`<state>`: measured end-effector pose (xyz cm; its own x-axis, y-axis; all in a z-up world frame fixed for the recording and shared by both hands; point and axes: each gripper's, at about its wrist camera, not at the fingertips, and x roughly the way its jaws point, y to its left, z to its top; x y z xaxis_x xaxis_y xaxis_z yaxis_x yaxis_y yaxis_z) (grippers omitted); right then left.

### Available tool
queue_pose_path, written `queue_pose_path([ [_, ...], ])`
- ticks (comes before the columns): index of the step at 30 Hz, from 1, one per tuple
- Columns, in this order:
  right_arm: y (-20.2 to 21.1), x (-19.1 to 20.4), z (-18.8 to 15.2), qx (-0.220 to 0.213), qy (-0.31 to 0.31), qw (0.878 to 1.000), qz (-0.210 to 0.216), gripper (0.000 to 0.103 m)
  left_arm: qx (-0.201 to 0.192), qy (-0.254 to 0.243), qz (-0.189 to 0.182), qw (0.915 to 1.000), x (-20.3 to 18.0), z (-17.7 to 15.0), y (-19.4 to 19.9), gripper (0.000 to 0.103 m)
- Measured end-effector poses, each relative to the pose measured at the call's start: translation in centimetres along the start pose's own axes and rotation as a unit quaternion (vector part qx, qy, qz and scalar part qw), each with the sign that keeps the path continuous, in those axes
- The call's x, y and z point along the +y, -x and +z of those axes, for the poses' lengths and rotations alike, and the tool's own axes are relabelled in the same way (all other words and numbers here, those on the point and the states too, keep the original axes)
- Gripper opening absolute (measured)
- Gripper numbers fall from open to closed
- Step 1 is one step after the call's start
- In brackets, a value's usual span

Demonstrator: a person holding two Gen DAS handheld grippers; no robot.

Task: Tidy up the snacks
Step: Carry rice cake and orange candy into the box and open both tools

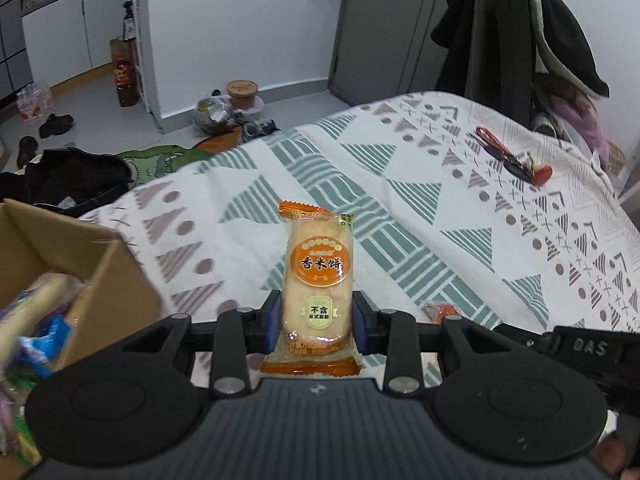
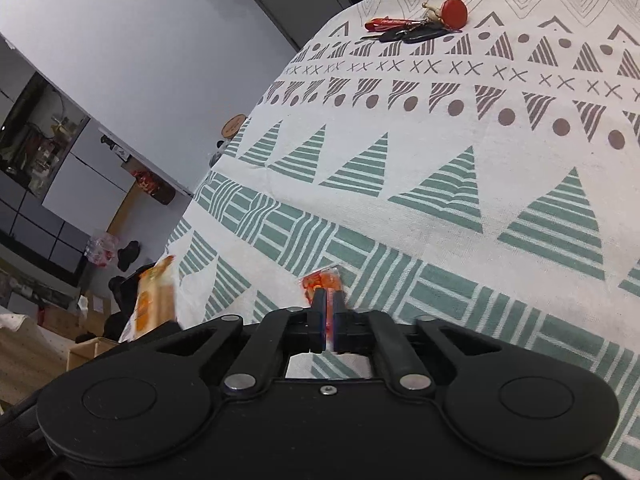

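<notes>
My left gripper [image 1: 317,320] is shut on an orange-and-clear rice cracker packet [image 1: 316,276], held upright above the patterned bedspread [image 1: 440,208]. The same packet [image 2: 154,300] shows blurred at the left of the right wrist view. A cardboard box [image 1: 116,280] with several snack packets inside sits at the left, close to the left gripper. My right gripper [image 2: 327,316] is shut on a small orange snack packet [image 2: 322,278] that lies on the bedspread [image 2: 440,184]. That small packet [image 1: 442,312] peeks out beside the left gripper's right arm.
A bunch of keys with red tags [image 2: 416,26] lies far up the bed [image 1: 512,156]. Dark clothes [image 1: 72,176] and clutter lie on the floor beyond the bed's left edge. Coats [image 1: 520,32] hang at the back right.
</notes>
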<state>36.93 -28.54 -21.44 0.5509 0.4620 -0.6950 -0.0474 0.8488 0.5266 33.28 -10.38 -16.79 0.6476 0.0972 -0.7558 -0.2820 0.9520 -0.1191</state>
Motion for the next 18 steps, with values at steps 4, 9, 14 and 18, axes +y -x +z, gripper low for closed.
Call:
queue_pose_path([
  [4,-0.6,1.1,-0.3,-0.014,0.033,0.999,-0.019,0.042,-0.008,0.018,0.005,0.9998,1.4,0.2,1.4,0.034],
  [9,-2.6,2.0,-0.7,0.002,0.063,0.997,-0.048,0.048,-0.012,0.029,0.01,0.9995,2.9,0.6,2.4,0.034],
  [14,-3.9,2.3,-1.2,0.012,0.09,0.994,-0.066,0.02,-0.015,0.037,0.014,0.9991,4.6,1.1,3.3,0.034],
  [18,-3.0,2.6,-1.2,0.014,0.088,0.994,-0.069,0.017,-0.02,0.038,0.018,0.9989,5.5,1.2,4.3,0.034],
])
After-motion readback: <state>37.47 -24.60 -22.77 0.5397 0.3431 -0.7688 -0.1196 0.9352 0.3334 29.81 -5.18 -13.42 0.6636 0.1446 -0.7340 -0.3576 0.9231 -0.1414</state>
